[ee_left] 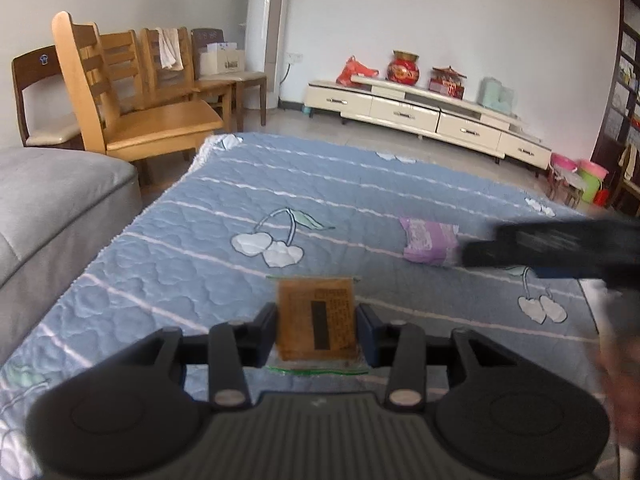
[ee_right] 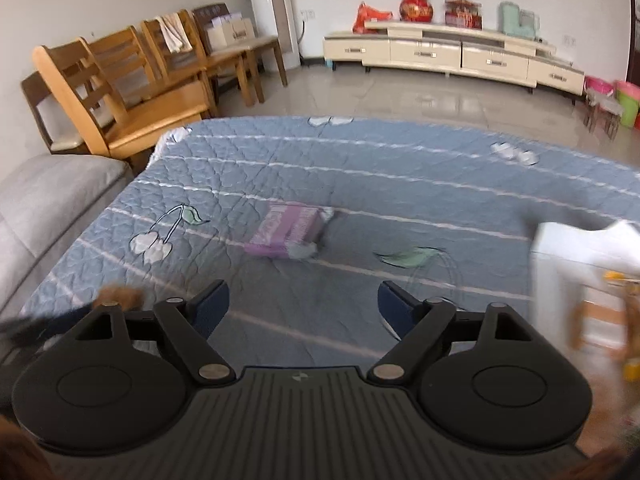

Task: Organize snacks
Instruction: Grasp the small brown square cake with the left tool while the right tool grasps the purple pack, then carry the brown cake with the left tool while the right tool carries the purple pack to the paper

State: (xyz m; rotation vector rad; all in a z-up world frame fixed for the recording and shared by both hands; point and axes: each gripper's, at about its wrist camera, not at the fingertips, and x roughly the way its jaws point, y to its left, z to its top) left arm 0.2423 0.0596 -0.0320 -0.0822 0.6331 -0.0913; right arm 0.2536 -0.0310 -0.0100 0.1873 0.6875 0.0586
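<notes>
My left gripper (ee_left: 317,322) is shut on a brown snack packet (ee_left: 316,318) with a black label, held just above the blue quilted cover (ee_left: 208,240). A purple snack packet (ee_left: 429,240) lies on the cover ahead and to the right; it also shows in the right wrist view (ee_right: 286,234). My right gripper (ee_right: 303,306) is open and empty, a little short of the purple packet; it appears blurred at the right of the left wrist view (ee_left: 560,246). A white container (ee_right: 580,280) with snacks stands at the right edge.
A grey sofa (ee_left: 52,216) borders the cover on the left. Wooden chairs (ee_left: 132,92) stand behind it. A cream TV cabinet (ee_left: 424,110) with red items runs along the far wall. Pink and green buckets (ee_left: 588,176) sit at the far right.
</notes>
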